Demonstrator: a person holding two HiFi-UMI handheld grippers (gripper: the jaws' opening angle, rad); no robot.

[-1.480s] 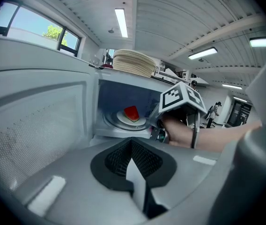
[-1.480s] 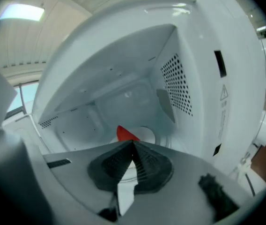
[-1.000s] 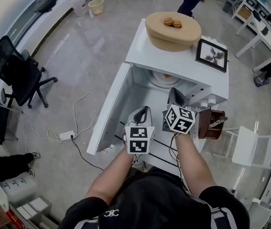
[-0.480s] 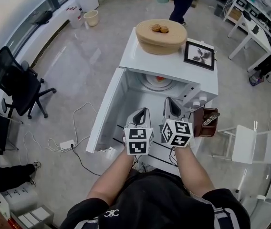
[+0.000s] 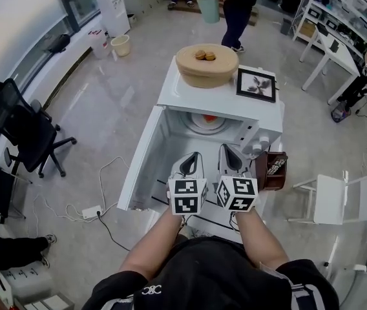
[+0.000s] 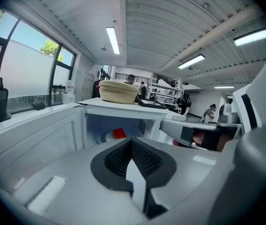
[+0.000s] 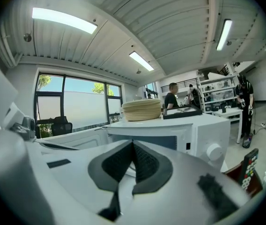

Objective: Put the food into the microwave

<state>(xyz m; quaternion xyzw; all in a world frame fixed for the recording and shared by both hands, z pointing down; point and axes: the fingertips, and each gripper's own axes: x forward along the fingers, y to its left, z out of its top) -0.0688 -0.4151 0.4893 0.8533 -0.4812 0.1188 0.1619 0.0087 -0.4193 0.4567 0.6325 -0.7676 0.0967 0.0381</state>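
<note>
Basket (image 5: 207, 70) and framed picture (image 5: 256, 84) sit atop the microwave (image 5: 178, 90), its door (image 5: 146, 157) open.

No legible txt, nos. or brand names anywhere. White emblem (image 5: 148, 290) on black shirt collar, bottom centre of head view: too small to read. White print on dark brown box (image 5: 272, 168), right of centre: blurred. Red label on white plastic jug (image 5: 98, 44), upper left: unreadable.

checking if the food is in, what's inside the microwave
A red piece of food sits on a round white plate inside the open microwave. Its top hides the back of the inside.
</note>
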